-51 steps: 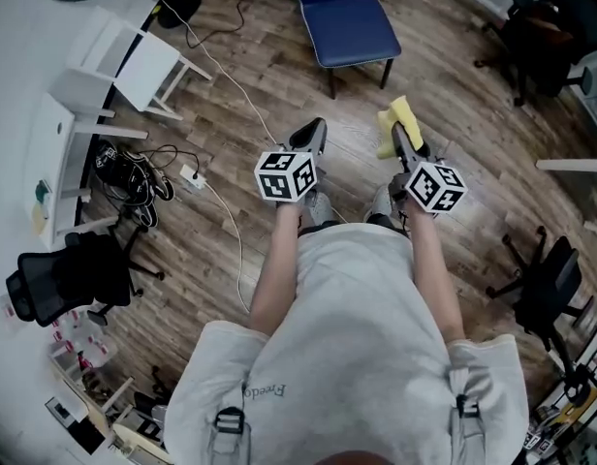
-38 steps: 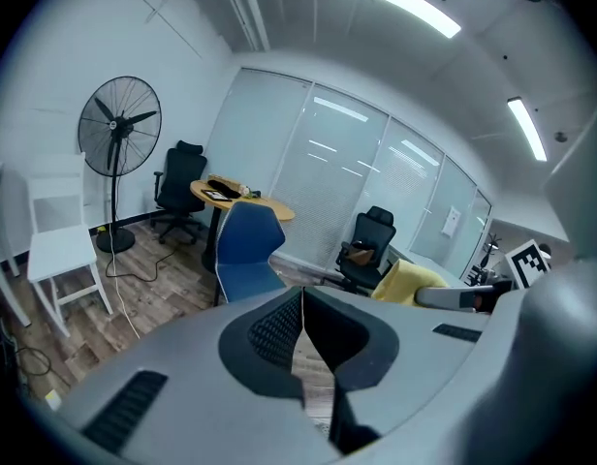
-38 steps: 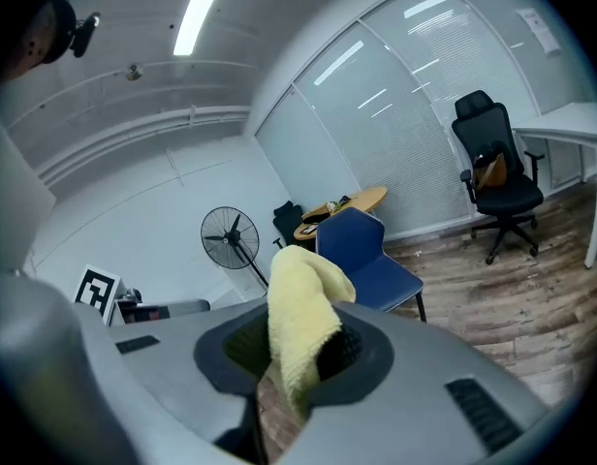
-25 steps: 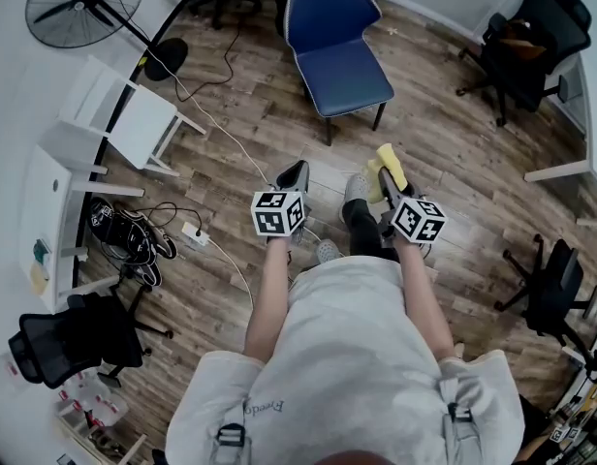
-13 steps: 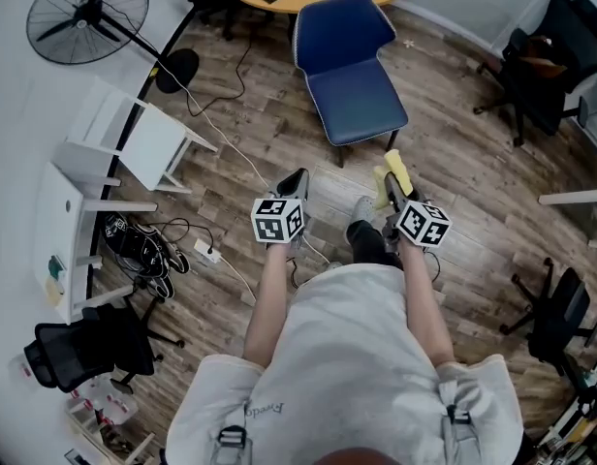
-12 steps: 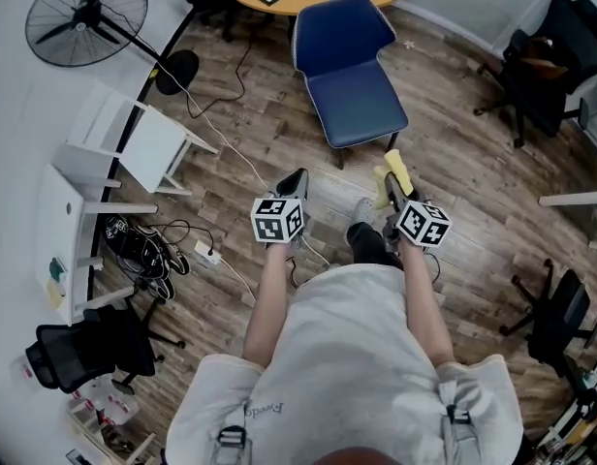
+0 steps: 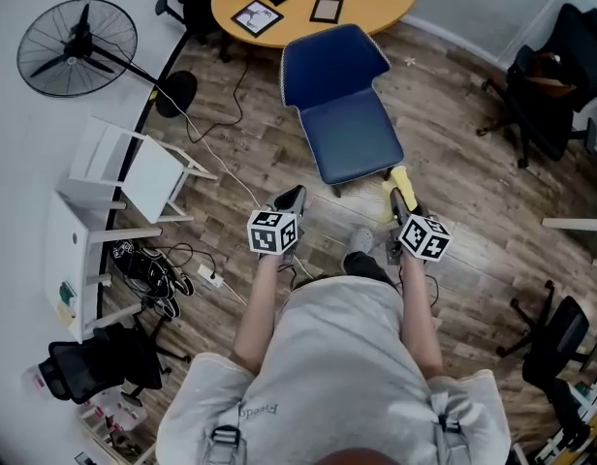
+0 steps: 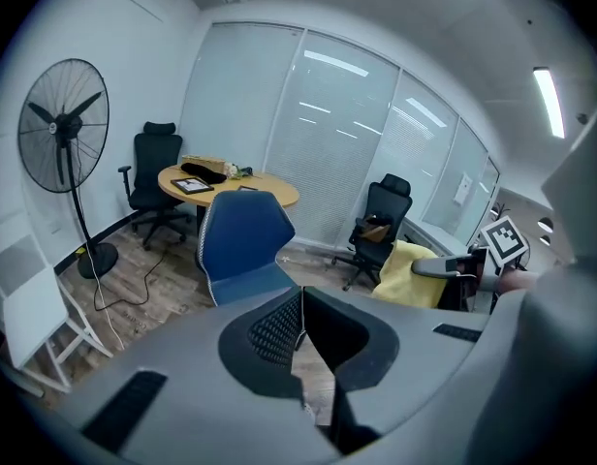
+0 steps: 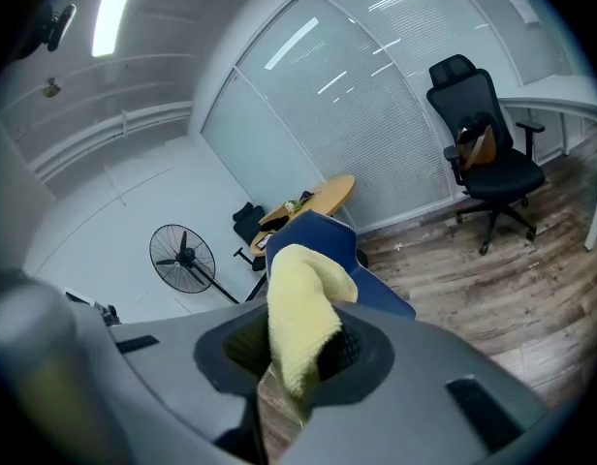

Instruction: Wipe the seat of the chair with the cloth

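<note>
A blue chair (image 7: 345, 114) stands on the wood floor ahead of me, its seat (image 7: 359, 141) facing me; it also shows as the blue chair (image 8: 238, 245) in the left gripper view and the blue chair (image 9: 337, 260) in the right gripper view. My right gripper (image 7: 399, 188) is shut on a yellow cloth (image 7: 403, 182), held just short of the seat's front right corner. The yellow cloth (image 9: 300, 313) droops from between the jaws. My left gripper (image 7: 291, 200) is shut with nothing in it, short of the seat's front left. The cloth (image 8: 413, 274) shows at its right.
A round wooden table (image 7: 313, 3) with frames stands behind the chair. A floor fan (image 7: 76, 48) and a white folding chair (image 7: 129, 172) are at the left, with cables (image 7: 197, 260) on the floor. Black office chairs (image 7: 555, 71) stand at the right.
I have stepped forward; the blue chair is nearer to both grippers. The right gripper still carries the yellow cloth, and the left stays shut and empty.
</note>
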The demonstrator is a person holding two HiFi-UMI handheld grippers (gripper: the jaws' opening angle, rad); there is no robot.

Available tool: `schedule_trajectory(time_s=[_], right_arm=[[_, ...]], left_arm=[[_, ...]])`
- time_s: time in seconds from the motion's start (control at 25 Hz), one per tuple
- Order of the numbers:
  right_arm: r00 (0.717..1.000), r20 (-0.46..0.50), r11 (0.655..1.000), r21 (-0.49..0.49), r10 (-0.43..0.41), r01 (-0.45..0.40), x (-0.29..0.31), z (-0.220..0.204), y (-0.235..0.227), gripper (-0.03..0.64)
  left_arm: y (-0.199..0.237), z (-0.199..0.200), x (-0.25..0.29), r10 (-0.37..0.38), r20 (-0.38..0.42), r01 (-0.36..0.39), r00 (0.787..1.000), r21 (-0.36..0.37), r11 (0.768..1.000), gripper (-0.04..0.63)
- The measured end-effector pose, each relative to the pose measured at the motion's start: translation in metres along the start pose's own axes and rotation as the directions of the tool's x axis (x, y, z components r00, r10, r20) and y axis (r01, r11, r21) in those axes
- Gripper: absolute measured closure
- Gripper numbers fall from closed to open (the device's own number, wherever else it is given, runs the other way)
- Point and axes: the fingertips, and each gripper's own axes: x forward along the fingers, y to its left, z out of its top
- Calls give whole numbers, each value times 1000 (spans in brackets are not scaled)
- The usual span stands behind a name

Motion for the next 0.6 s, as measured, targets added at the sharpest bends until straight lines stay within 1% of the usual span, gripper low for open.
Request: schedule_trajectory(time_s=[0.12,0.28,0.44,0.6], right_arm=[[999,-21,1000,5,-29,29,9,7,-25,546],[997,-26,997,44,-68,69,21,16,-50,545],[992,-51,992,46,-113,115,39,14,-61,545],[987,-61,988,24,-151,153,60,13,-57,545]], left_arm=[[3,4,16,2,-24,-2,1000,4,1000,568],[7,12,34,2,-38,-2,999,3,1000,568],[21,12,56,-23,-68,23,997,0,1000,568],[48,6,81,-51,-124,55,991,26,998,568]])
